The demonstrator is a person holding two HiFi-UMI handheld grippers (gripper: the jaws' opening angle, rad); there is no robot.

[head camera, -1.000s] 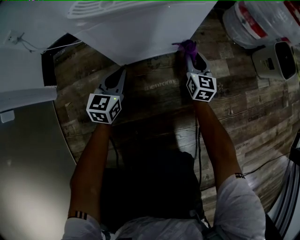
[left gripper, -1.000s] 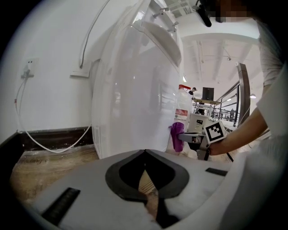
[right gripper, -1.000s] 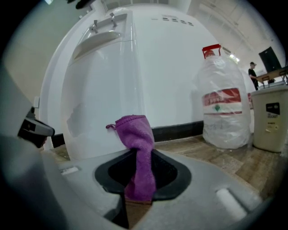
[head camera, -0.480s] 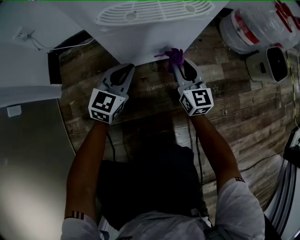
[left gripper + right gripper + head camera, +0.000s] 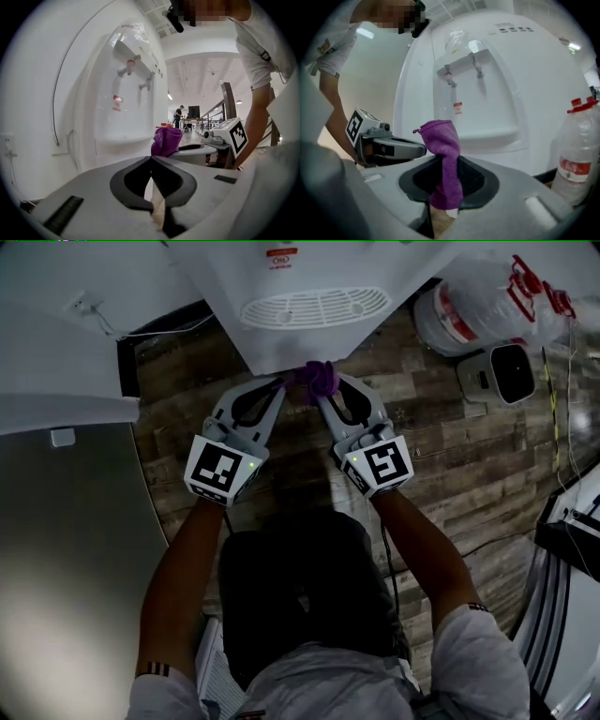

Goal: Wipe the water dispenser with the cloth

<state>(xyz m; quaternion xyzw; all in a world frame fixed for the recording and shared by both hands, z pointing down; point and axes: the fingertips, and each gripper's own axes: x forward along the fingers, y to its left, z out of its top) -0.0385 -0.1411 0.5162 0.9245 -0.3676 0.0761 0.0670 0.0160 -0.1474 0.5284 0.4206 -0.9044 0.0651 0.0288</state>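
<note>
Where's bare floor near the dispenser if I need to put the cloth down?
Bare wood floor lies right of the right gripper, below the small white appliance; another strip lies left of the left gripper. Crowded at the water dispenser base, where both grippers flank the purple cloth.

Head view: above, facing steeply down onto the left claw [image 5: 279,388] and right claw [image 5: 323,395], farthest off.
Left gripper view: just behind its own jaws, looking along them, close.
Right gripper view: likewise.
Shared: all 3 show the water dispenser [image 5: 319,273] just beyond the claw tips.
</note>
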